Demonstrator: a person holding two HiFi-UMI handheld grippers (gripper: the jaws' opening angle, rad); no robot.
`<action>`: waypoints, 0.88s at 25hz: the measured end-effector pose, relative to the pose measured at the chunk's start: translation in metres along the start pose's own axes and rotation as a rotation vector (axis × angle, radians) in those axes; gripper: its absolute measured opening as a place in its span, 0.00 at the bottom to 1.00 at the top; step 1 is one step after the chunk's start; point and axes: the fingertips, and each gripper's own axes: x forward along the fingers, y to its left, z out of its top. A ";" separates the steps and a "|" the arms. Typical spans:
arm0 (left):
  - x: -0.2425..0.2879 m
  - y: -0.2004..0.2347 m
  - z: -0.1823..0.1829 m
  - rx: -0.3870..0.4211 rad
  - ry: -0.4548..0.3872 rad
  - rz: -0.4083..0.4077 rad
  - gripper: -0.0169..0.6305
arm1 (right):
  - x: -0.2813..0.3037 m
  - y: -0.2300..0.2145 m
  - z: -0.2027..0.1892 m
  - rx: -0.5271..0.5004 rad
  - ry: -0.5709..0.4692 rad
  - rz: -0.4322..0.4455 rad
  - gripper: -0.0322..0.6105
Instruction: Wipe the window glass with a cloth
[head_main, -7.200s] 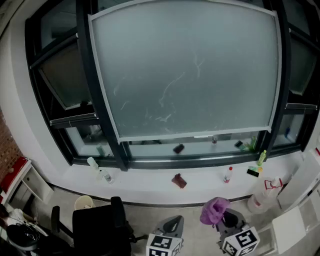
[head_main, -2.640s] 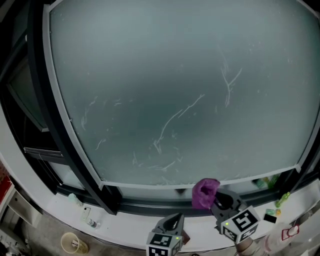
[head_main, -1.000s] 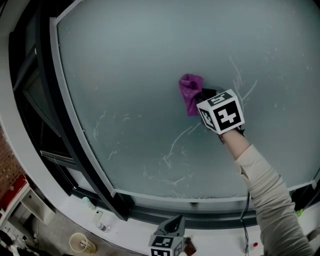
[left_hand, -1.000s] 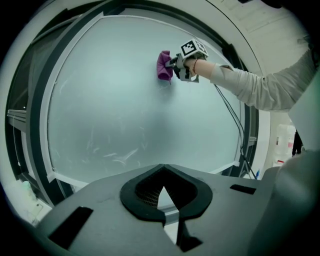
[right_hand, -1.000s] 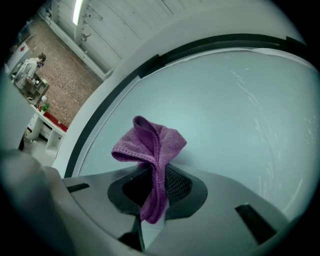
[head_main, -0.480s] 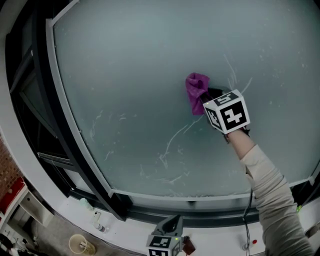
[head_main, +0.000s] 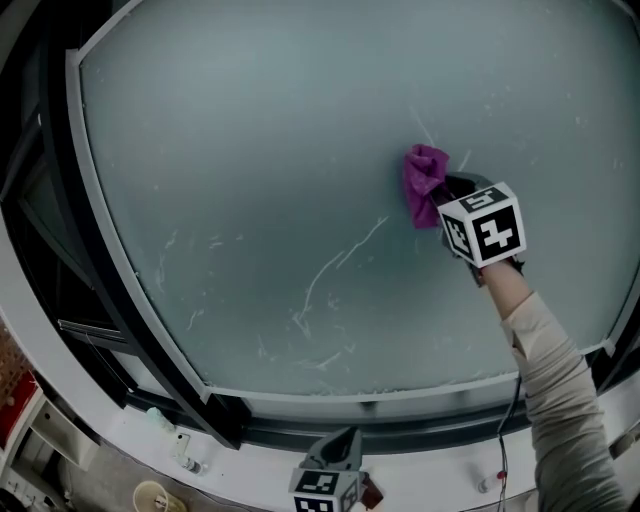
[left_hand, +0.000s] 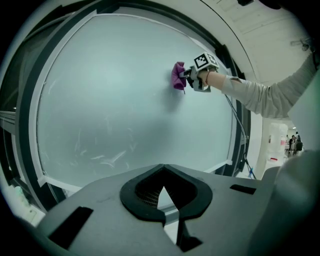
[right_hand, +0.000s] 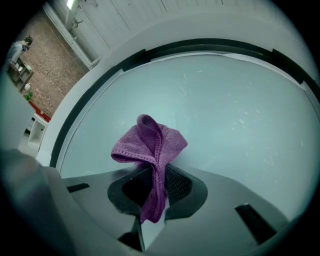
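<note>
The window glass (head_main: 260, 170) is a large frosted pane with thin white streaks (head_main: 328, 275) across its lower middle. A purple cloth (head_main: 424, 184) is pressed against the glass at the upper right, beside some short streaks. My right gripper (head_main: 443, 192) is shut on it, held up by an outstretched sleeve (head_main: 560, 400). In the right gripper view the cloth (right_hand: 151, 145) bunches above the jaws and hangs down between them at the right gripper (right_hand: 156, 186). My left gripper (head_main: 343, 445) stays low by the sill with its jaws together and nothing in them, the left gripper (left_hand: 162, 196) facing the pane.
A dark window frame (head_main: 95, 280) runs down the left side and along the bottom. On the white sill (head_main: 120, 440) below lie small bottles (head_main: 163, 421) and, lower, a cup (head_main: 150, 495). A cable (head_main: 503, 430) hangs from the right arm.
The right gripper has slid the cloth rightward across the glass, from beside the long streak toward the short streaks at the upper right. The left gripper has stayed low.
</note>
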 end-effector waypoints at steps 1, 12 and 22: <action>0.001 -0.002 0.000 0.002 0.000 -0.006 0.03 | -0.004 -0.007 -0.004 0.000 0.005 -0.011 0.13; 0.014 -0.021 -0.002 0.012 0.007 -0.057 0.03 | -0.036 -0.071 -0.047 -0.001 0.076 -0.134 0.13; 0.014 -0.020 -0.001 0.014 0.006 -0.063 0.03 | -0.049 -0.094 -0.064 0.007 0.117 -0.194 0.13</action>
